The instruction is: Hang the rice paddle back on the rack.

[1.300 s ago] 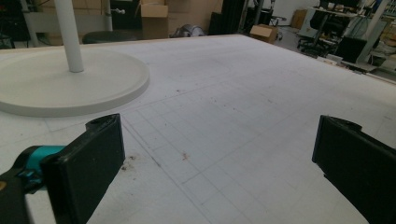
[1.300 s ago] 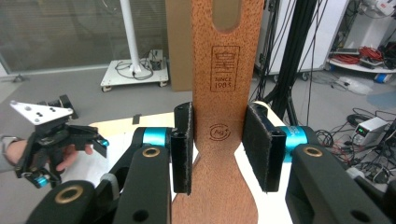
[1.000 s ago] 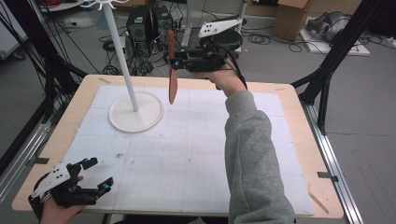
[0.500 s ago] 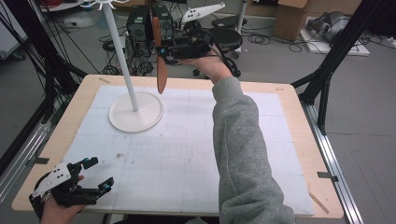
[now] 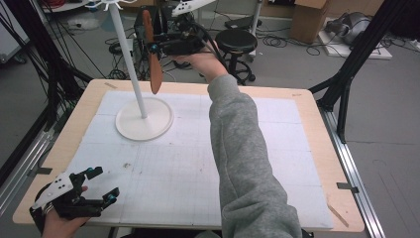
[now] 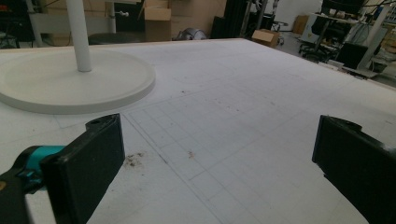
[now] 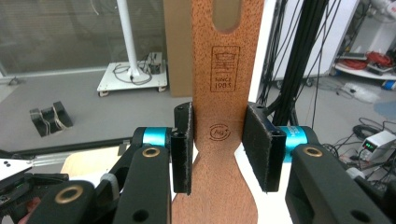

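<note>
Wooden and flat, the spatula (image 7: pixel 223 116) you are holding looks stiff and light; your right gripper (image 5: pixel 159 47) is clamping its narrow neck, blade hanging down, up at the far left beside the white stand's pole (image 5: pixel 126 59). That pole and the hooks (image 5: pixel 101 5) at its top are crowding the handle's hanging hole (image 7: pixel 226 16). Your left gripper (image 5: pixel 91 191) is resting spread wide at the table's near left corner (image 5: pixel 29 210).

The right claw (image 7: pixel 218 154) has black arms with brass-coloured rivets, teal collars behind flat black pads, and a grey three-cornered plate on top. The left claw (image 5: pixel 101 186) looks alike, black with teal tips. A grey sweatshirt sleeve (image 5: pixel 247 163) covers the right arm.
</note>
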Demonstrator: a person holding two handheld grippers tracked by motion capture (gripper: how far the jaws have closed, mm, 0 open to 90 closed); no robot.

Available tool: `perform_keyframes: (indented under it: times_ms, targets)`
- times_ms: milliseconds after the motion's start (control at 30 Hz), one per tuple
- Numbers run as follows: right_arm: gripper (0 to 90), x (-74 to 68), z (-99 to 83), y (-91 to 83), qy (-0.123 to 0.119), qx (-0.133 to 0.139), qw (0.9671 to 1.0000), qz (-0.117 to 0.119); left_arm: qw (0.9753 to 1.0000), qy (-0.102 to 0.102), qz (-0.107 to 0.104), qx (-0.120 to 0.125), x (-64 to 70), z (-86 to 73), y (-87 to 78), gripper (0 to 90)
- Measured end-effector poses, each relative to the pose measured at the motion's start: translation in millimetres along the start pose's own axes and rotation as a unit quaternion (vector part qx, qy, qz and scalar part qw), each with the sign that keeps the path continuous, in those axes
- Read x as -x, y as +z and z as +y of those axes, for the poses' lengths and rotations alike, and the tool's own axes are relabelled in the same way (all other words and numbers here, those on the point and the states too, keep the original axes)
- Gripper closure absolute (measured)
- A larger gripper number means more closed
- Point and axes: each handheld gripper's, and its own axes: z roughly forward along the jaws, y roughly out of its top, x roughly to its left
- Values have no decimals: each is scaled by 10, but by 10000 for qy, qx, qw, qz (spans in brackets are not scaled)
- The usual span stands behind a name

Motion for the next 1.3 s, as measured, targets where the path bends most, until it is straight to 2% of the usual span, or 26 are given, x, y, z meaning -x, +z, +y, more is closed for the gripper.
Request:
perform_keyframes:
  times_ms: [200,333,400,600,1067,1300]
  targets:
    - [643,-12,131,133,-35,-14,10000,-13,10000,-15,7,26,-8,3,-5,29]
    - [643,25,129,184,45,-41,9999,-122,10000,-29,-8,35,-12,0,-5,30]
    - [643,27,139,204,46,-4,10000,-79,10000,-30,-10,21,-22,-3,-3,30]
    - [643,-3,255,294,-1,24,9998,-202,10000,-47,9,47,-20,2,-15,30]
    - [643,-16,250,370,38,144,9991,-388,10000,-35,8,37,-15,-3,-20,29]
    - [643,-52,252,426,-38,172,9990,-414,10000,-42,-23,36,-9,-5,-17,29]
